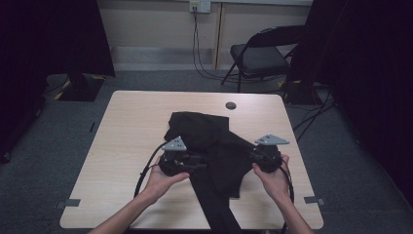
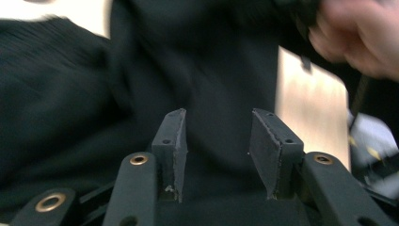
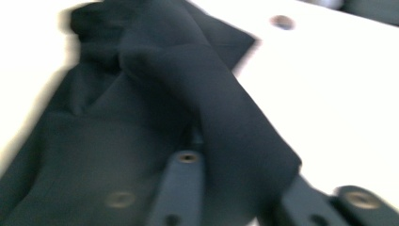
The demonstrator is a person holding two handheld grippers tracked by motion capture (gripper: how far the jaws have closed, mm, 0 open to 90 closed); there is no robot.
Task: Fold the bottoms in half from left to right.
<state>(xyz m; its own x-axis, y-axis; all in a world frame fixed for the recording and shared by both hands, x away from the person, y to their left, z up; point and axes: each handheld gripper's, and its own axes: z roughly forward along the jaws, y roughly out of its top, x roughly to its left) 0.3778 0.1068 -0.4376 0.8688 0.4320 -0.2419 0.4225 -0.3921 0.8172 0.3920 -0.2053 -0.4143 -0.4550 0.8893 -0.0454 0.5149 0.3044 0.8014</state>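
A black garment (image 1: pixel 209 141) lies crumpled across the middle of the light wooden table (image 1: pixel 131 126), one long part running off the near edge. My left gripper (image 1: pixel 202 160) rests at the garment's left side, pointing right. In the left gripper view its jaws stand open (image 2: pixel 216 127) over dark cloth (image 2: pixel 70 94), with nothing pinched between the pads. My right gripper (image 1: pixel 253 156) sits at the garment's right edge. In the right gripper view a thick fold of the cloth (image 3: pixel 141 94) runs in between its jaws (image 3: pixel 240 188) and covers the tips. The frame is blurred.
A round cable hole (image 1: pixel 231 105) sits near the table's far edge, also seen as the cable hole (image 3: pixel 281 21). A folding chair (image 1: pixel 258 58) stands behind the table. Black curtains hang left and right. The other hand (image 2: pixel 362 37) shows in the left gripper view.
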